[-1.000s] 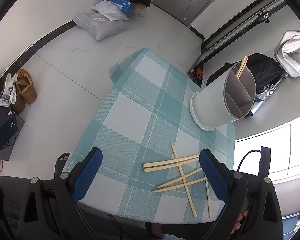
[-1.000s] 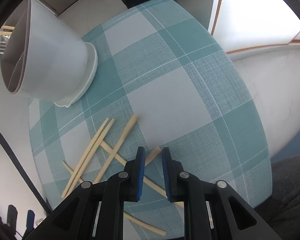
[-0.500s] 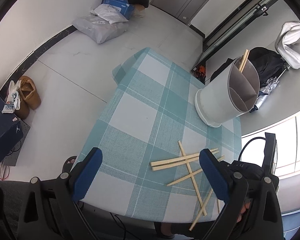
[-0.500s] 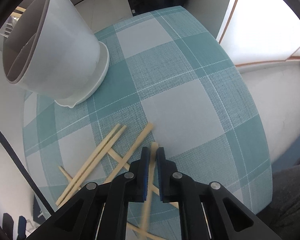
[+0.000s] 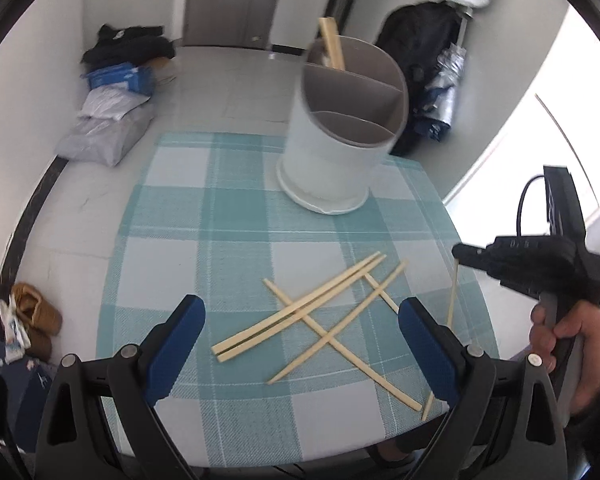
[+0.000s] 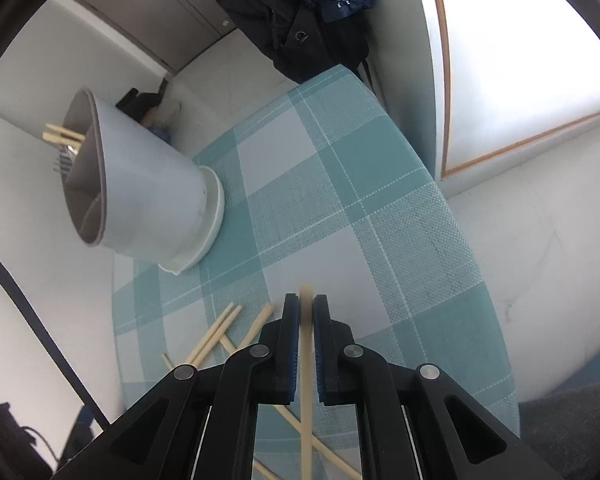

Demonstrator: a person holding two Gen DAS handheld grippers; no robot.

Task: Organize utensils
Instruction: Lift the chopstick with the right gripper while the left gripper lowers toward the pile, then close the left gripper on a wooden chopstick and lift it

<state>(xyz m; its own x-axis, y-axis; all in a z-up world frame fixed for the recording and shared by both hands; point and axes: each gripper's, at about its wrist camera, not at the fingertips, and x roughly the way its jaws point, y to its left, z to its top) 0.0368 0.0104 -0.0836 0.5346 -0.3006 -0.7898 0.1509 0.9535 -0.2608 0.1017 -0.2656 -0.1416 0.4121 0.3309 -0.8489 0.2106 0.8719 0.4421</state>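
The right gripper (image 6: pixel 306 314) is clamping a single chopstick (image 6: pixel 306 344) between its blue pads, the stick's tip poking just past them and the long tail trailing back under the jaws. The white divided holder (image 5: pixel 342 136) is standing at the far side of the checked tablecloth (image 5: pixel 236 208), two chopsticks already leaning in its far compartment (image 5: pixel 332 42). Near the holder's front, the loose chopsticks (image 5: pixel 300 314) are lying crossed in a heap. The left gripper (image 5: pixel 300 334) is hovering over that heap, jaws spread wide, empty. The risk now — that thin stick is pinched near one end, so it may pivot or slip, or catch the holder's rim and tip it.
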